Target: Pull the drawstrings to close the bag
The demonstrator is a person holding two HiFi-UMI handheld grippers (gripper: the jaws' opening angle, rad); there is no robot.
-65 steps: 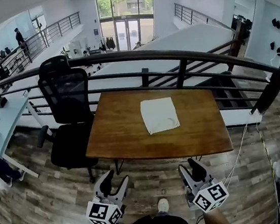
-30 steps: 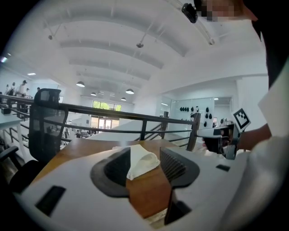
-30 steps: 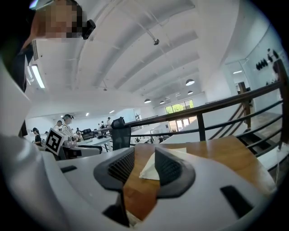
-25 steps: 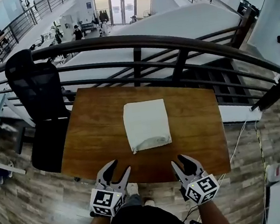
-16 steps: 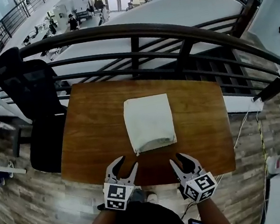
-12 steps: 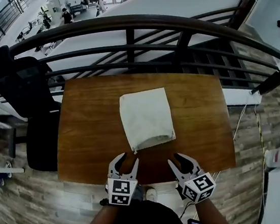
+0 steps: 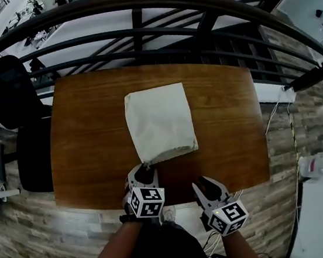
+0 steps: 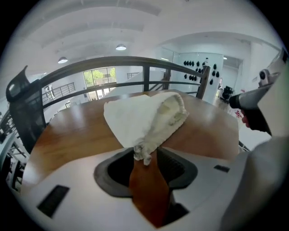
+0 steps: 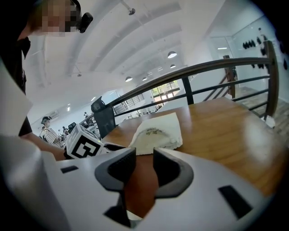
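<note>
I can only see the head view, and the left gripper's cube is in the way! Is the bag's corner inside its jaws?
Observer: Yes. In the left gripper view the bag's bunched corner sits between the left gripper's jaw tips. The jaws have just been closing, but they are apart and not pinching it.
Child: And the right gripper? Has it got anything?
Observer: No. The right gripper view shows the right gripper's jaws apart with only bare table between them. The bag lies ahead of it.
</note>
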